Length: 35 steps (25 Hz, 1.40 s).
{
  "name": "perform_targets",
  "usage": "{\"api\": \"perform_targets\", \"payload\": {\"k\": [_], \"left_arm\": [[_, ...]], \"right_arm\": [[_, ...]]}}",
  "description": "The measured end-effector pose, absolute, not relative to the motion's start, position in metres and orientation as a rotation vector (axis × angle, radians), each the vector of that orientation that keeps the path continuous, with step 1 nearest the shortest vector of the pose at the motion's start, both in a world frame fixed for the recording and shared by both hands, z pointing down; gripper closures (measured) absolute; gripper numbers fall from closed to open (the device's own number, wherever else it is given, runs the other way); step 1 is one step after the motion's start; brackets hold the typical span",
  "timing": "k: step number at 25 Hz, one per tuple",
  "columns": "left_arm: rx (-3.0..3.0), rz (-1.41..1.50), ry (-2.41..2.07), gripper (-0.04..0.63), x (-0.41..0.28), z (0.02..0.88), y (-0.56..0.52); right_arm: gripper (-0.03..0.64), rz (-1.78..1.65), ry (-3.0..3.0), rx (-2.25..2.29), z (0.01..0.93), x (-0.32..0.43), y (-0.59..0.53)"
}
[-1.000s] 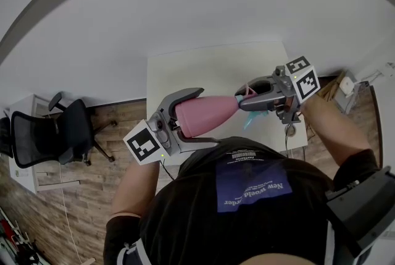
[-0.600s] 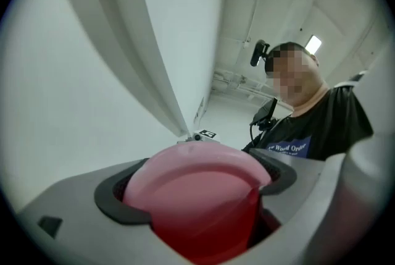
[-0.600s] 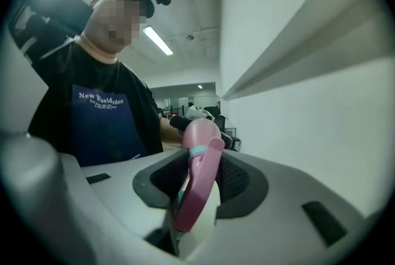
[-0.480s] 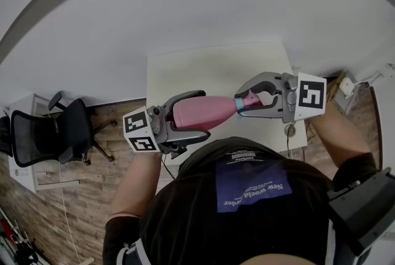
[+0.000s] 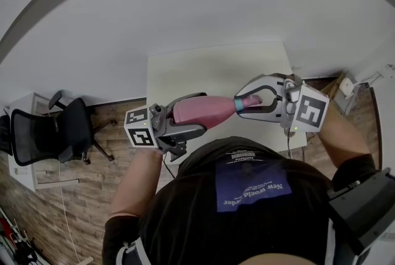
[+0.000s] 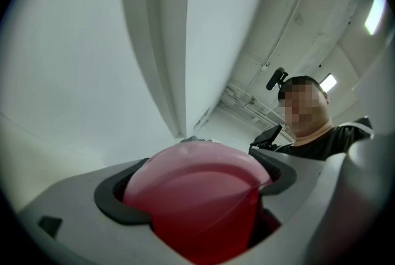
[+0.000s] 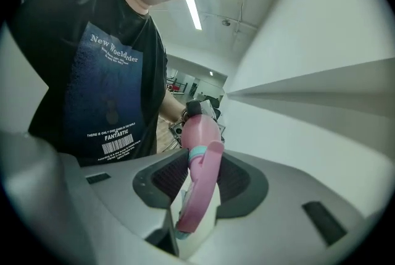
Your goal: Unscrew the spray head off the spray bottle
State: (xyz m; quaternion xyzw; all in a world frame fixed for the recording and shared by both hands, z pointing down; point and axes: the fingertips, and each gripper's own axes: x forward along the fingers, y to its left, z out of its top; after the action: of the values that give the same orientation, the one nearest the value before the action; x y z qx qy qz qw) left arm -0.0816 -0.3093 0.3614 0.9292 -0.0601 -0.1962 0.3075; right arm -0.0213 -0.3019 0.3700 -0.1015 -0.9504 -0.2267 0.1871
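A pink spray bottle [image 5: 207, 110] is held level in the air between both grippers, in front of the person's chest. My left gripper [image 5: 199, 112] is shut on the bottle's wide body; its base [image 6: 197, 196] fills the left gripper view. My right gripper [image 5: 247, 102] is shut on the spray head [image 5: 250, 99], next to the teal collar [image 5: 238, 104]. In the right gripper view the pink trigger [image 7: 200, 186] and the teal collar [image 7: 198, 152] sit between the dark pads [image 7: 234, 180], with the bottle [image 7: 197, 128] pointing away.
A white table [image 5: 210, 75] lies below the bottle, against a white wall. A black office chair [image 5: 52, 134] stands on the wooden floor at left. Boxes and cables [image 5: 345, 84] lie at the table's right end.
Both grippers have rolled about the bottle's long axis in opposite ways; the marker cubes show different faces. The bottle stayed in about the same place, both grips unchanged.
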Motion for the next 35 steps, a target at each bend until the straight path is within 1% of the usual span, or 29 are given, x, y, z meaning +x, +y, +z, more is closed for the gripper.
{"api": "perform_targets", "payload": {"k": [9, 13, 16, 17, 21, 24, 26, 29, 32, 35], "left_arm": [[2.541, -0.494, -0.197, 0.089, -0.081, 0.360, -0.306], [2.662, -0.404, -0.250, 0.089, -0.076, 0.363, -0.305], [2.756, -0.329, -0.301, 0.089, -0.078, 0.366, -0.303], [2.793, -0.299, -0.324, 0.089, -0.078, 0.367, -0.303], [2.958, -0.200, -0.412, 0.089, -0.077, 0.367, -0.306], [3.085, -0.150, -0.473, 0.089, -0.076, 0.361, -0.305], [3.164, -0.096, -0.527, 0.089, -0.075, 0.358, -0.304], [3.305, 0.067, -0.562, 0.089, -0.073, 0.362, -0.300], [3.459, 0.226, -0.516, 0.089, -0.072, 0.366, -0.291], [3.498, 0.226, -0.532, 0.089, -0.076, 0.364, -0.285]], "right_arm": [[0.497, -0.614, -2.694, -0.249, 0.368, -0.022, -0.303], [0.494, -0.589, -2.697, -0.256, 0.369, -0.022, -0.304], [0.462, -0.520, -2.763, -0.232, 0.362, -0.025, -0.306], [0.439, -0.439, -2.820, -0.201, 0.356, -0.025, -0.309], [0.405, -0.040, -2.971, -0.068, 0.339, -0.006, -0.345], [0.395, 0.537, -2.982, -0.015, 0.349, 0.013, -0.375], [0.371, 0.971, -2.928, -0.042, 0.361, 0.024, -0.387], [0.356, 1.464, -2.813, -0.146, 0.373, 0.029, -0.389], [0.341, 1.737, -2.686, -0.276, 0.380, 0.019, -0.374], [0.338, 1.830, -2.608, -0.331, 0.388, 0.007, -0.365]]}}
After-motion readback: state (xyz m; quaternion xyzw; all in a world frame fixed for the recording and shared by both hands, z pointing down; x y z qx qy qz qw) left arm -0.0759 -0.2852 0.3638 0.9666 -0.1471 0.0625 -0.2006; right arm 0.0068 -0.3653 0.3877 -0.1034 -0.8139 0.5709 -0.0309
